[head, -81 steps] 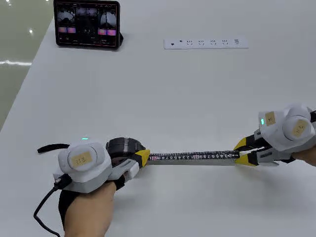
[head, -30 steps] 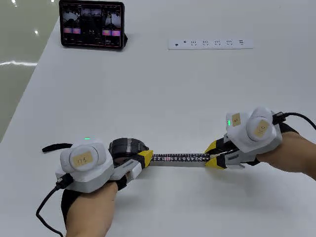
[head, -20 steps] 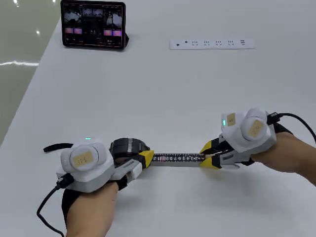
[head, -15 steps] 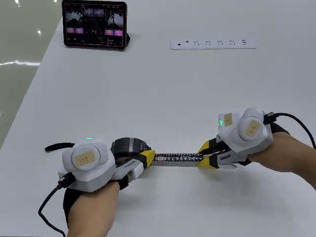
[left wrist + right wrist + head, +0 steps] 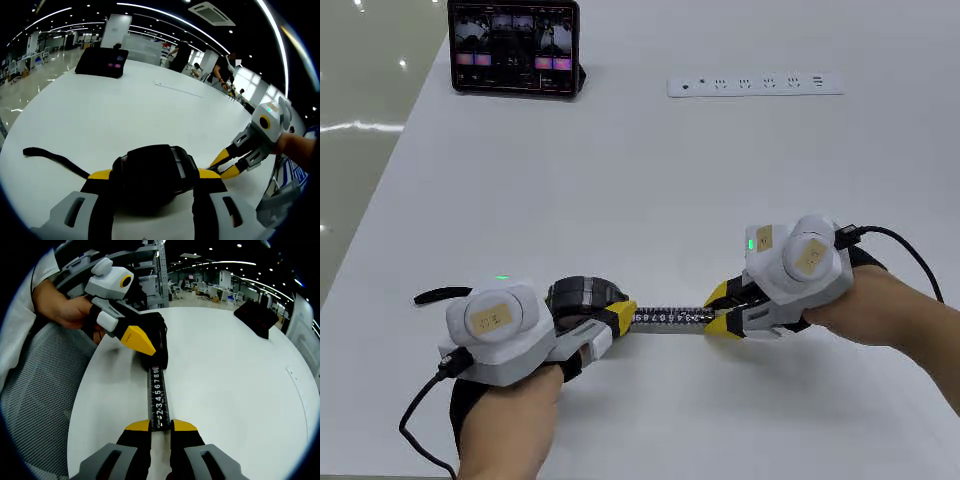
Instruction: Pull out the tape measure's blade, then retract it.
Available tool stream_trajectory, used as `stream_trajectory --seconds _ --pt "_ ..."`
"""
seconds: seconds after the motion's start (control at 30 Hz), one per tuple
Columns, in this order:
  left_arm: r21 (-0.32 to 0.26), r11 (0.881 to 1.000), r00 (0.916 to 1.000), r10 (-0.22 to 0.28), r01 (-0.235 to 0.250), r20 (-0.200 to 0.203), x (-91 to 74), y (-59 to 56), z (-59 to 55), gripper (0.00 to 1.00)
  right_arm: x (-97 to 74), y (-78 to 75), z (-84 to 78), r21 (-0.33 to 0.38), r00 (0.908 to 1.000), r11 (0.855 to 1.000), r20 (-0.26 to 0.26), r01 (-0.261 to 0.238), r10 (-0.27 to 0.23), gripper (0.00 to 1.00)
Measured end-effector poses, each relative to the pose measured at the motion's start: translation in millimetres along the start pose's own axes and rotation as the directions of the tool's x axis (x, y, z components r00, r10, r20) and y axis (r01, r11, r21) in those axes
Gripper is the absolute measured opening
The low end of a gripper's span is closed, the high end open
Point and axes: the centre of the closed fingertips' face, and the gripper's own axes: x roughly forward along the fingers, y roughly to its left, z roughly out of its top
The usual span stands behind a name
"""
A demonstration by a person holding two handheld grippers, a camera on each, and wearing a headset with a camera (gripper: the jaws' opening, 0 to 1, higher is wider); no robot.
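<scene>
Nearest to us in the head view, the person's left hand (image 5: 510, 425) holds the left gripper (image 5: 596, 318), a dark cable (image 5: 415, 425) trailing from its back. Its 2 jaws are closed part-way around the black case of the tape measure (image 5: 582, 297), 1 yellow-tipped jaw on each side. In the left gripper view the left gripper (image 5: 155, 176) has the tape measure (image 5: 152, 172) wedged between both jaws, and the case sits on the white table (image 5: 640, 190). A black wrist strap (image 5: 438, 296) lies flat on the table on the case's far side from the blade, curling away in the left gripper view (image 5: 50, 157).

From the case a short length of blade (image 5: 670, 317) runs level, just above the table, to the right gripper (image 5: 718, 310), held in the right hand (image 5: 875, 310). In the right gripper view the right gripper (image 5: 161, 426) has its jaws almost fully closed, pinching the end of the blade (image 5: 158, 400), with printed numerals showing up to the tape measure (image 5: 161, 347). The blade's end hook is hidden between the jaws, so we cannot tell whether the pinch is on the hook itself.

Well beyond both grippers, a white power strip (image 5: 755, 84) lies flat. Farthest back, a tablet (image 5: 515, 47) stands propped, its screen lit.
</scene>
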Motion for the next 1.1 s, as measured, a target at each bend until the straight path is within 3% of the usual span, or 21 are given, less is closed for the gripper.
stream_trajectory --seconds 1.1 --pt "-0.021 1.000 0.9999 -0.015 0.015 0.001 -1.0 0.7 1.3 0.58 35.5 2.0 44.3 -0.007 0.9968 1.000 0.079 -0.013 0.013 0.10"
